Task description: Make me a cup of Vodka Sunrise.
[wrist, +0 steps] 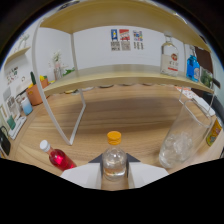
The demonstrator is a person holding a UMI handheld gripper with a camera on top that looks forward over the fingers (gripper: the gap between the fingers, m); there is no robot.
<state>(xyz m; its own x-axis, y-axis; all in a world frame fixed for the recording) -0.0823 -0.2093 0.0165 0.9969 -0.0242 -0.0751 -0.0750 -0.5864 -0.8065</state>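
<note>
clear glass of the yellow-capped bottle [114, 159] is seen upright, clamped between the fingers of the gripper [114, 172]; the ice-filled glass [181, 140] stands to the bottle's right, slightly beyond

Upright yellow-capped bottle [114, 159] in gripper [114, 176]

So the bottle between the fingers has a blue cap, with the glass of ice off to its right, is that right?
Not quite. The gripper view shows the bottle between the fingers has an orange cap, not blue. The glass of ice does stand to its right.
</note>
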